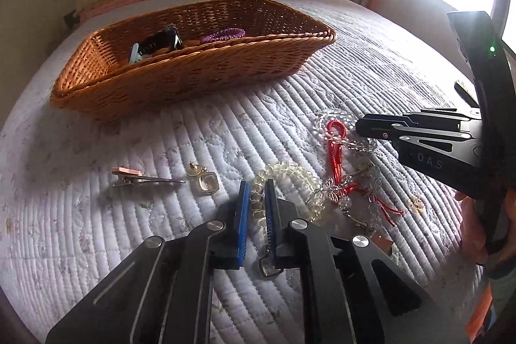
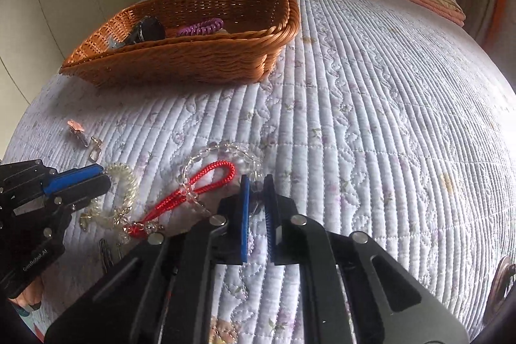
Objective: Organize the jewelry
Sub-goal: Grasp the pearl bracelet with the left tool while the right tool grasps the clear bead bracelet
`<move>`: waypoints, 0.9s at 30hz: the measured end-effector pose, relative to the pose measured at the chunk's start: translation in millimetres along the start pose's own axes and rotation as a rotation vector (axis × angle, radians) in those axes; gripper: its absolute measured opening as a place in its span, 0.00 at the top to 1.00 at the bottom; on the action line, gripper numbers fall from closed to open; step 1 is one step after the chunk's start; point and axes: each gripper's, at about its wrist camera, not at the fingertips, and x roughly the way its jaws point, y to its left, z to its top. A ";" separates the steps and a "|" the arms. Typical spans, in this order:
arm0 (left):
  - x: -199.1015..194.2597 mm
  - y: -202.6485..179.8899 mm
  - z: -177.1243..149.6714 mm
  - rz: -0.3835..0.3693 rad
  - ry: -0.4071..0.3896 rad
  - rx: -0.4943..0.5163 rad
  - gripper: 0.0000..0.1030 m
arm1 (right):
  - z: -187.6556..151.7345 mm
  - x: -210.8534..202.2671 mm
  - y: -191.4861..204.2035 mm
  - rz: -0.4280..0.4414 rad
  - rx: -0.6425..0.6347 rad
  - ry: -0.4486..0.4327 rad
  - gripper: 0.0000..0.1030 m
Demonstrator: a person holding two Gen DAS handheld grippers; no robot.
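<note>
A wicker basket (image 1: 180,79) (image 2: 206,63) stands on the quilted bed and holds a black watch (image 1: 161,42) and a purple coil tie (image 1: 222,35). My left gripper (image 1: 257,186) is shut on a clear coil hair tie (image 1: 283,173), also in the right wrist view (image 2: 124,179). My right gripper (image 2: 256,179) is shut on a clear bead bracelet (image 2: 222,150) with a red cord (image 2: 193,192); it also shows in the left wrist view (image 1: 364,126). The red cord (image 1: 335,147) lies between the two grippers.
A hair clip (image 1: 142,178) (image 2: 77,129) and a gold earring (image 1: 203,179) (image 2: 95,149) lie on the quilt (image 1: 161,150) left of the coil tie. More crystal charms (image 1: 358,202) lie by the red tassel. Pillows are at the bed's far end.
</note>
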 end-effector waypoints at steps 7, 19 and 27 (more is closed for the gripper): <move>-8.4 7.4 -5.6 0.005 -0.007 -0.026 0.92 | -9.9 -8.6 -10.2 -0.005 0.032 -0.002 0.93; -9.3 13.0 -6.1 -0.012 -0.005 -0.051 0.76 | 2.3 -0.3 -9.6 0.025 0.024 -0.004 0.81; -4.3 3.4 -5.9 0.032 -0.003 -0.013 0.86 | -1.9 4.0 7.5 -0.060 -0.064 -0.011 0.90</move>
